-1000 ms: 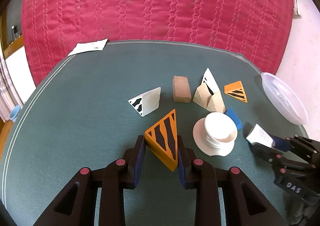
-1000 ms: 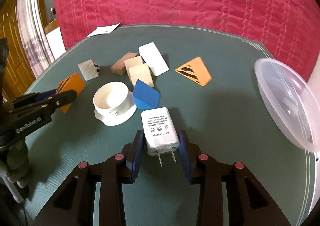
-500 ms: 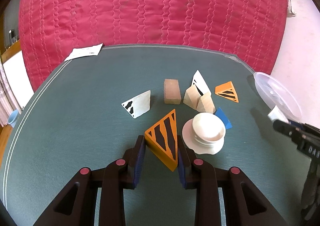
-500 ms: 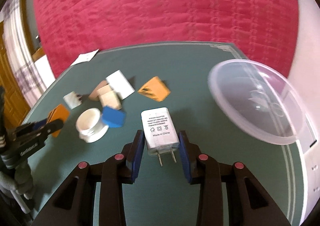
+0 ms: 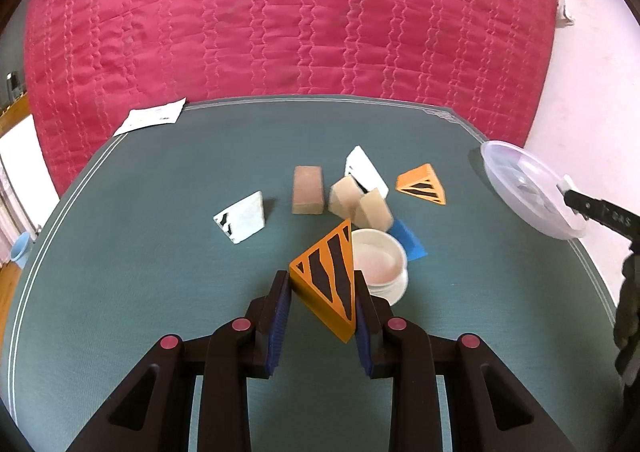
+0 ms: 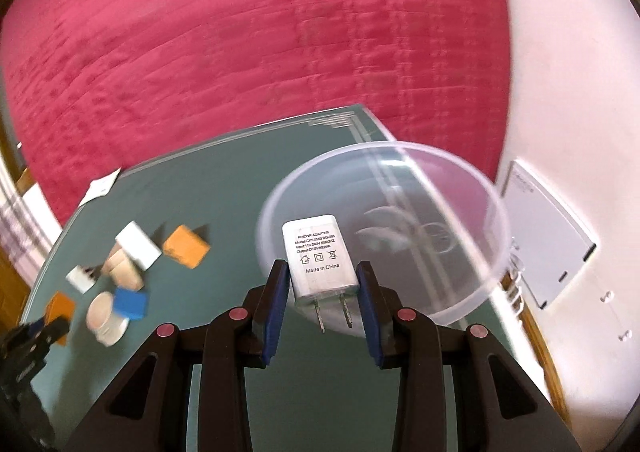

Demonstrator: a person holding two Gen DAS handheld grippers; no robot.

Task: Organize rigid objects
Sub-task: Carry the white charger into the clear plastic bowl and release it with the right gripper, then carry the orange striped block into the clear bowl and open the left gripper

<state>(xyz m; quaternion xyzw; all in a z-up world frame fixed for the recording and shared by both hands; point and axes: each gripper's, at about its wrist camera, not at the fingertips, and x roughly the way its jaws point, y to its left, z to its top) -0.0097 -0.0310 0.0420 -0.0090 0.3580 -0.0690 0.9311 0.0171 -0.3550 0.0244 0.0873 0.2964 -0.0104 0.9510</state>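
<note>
My left gripper (image 5: pixel 321 284) is shut on an orange wedge with black stripes (image 5: pixel 328 276), held above the green table (image 5: pixel 140 272). My right gripper (image 6: pixel 321 274) is shut on a white power adapter (image 6: pixel 318 258), held at the near rim of a clear plastic bowl (image 6: pixel 460 187) at the table's right edge. The bowl also shows in the left wrist view (image 5: pixel 528 191), with the right gripper's tip over it. Loose blocks lie mid-table: a white wedge (image 5: pixel 242 216), a brown block (image 5: pixel 307 189), tan blocks (image 5: pixel 360 201), a second orange wedge (image 5: pixel 422 184).
A white cup-like piece (image 5: pixel 380 264) and a blue block (image 5: pixel 408 240) sit just beyond my left gripper. A paper slip (image 5: pixel 154 117) lies at the table's far left corner. A red quilted bed (image 5: pixel 280 19) rises behind the table. A white wall panel (image 6: pixel 544 236) is right of the bowl.
My right gripper has carried the adapter rightward from beside the cup to the bowl's rim. My left gripper has drifted slightly right and forward with the orange wedge still in it.
</note>
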